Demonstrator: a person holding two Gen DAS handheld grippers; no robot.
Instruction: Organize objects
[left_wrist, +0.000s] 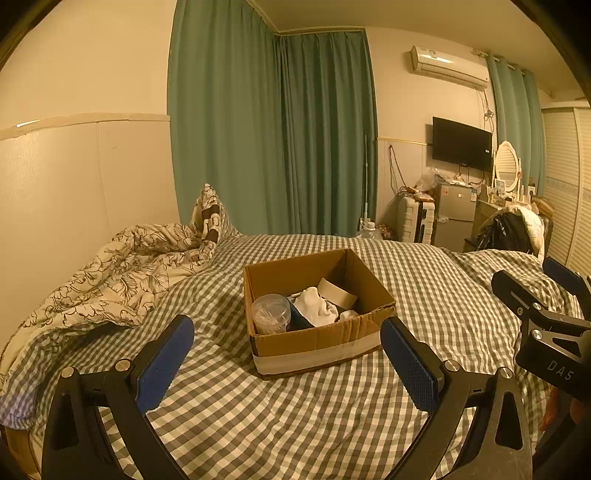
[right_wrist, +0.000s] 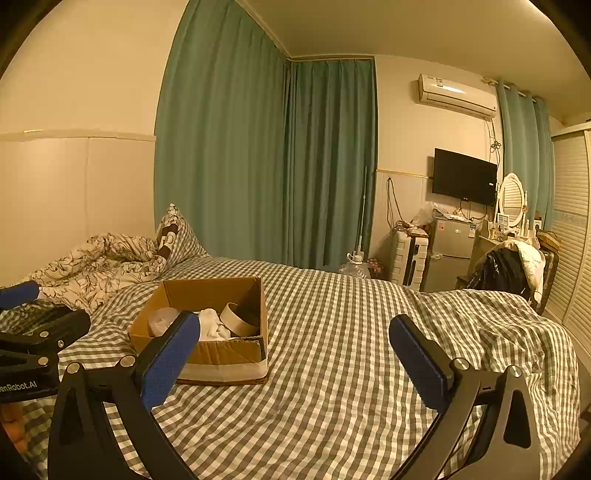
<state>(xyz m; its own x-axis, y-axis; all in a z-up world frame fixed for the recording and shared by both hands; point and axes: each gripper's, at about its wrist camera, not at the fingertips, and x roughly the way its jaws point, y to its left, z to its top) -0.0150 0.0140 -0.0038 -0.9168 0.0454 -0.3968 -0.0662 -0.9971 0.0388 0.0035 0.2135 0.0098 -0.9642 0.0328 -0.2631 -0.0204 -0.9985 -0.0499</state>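
An open cardboard box (left_wrist: 317, 341) sits on the checked bed. It holds a clear round plastic container (left_wrist: 270, 314), a white sock (left_wrist: 314, 304), a roll of tape (left_wrist: 338, 292) and something dark. My left gripper (left_wrist: 288, 354) is open and empty, just short of the box's near side. My right gripper (right_wrist: 293, 352) is open and empty, to the right of the box (right_wrist: 221, 360), above bare bedding. The right gripper's body shows at the right edge of the left wrist view (left_wrist: 543, 317). The left gripper's body shows at the left edge of the right wrist view (right_wrist: 33, 339).
A crumpled floral quilt (left_wrist: 118, 280) and a pillow (left_wrist: 208, 214) lie at the far left against the wall. Green curtains (left_wrist: 273, 140) hang behind the bed. A small fridge (left_wrist: 452, 216), a TV (left_wrist: 461, 144) and a cluttered chair (left_wrist: 511, 227) stand beyond the bed's right side.
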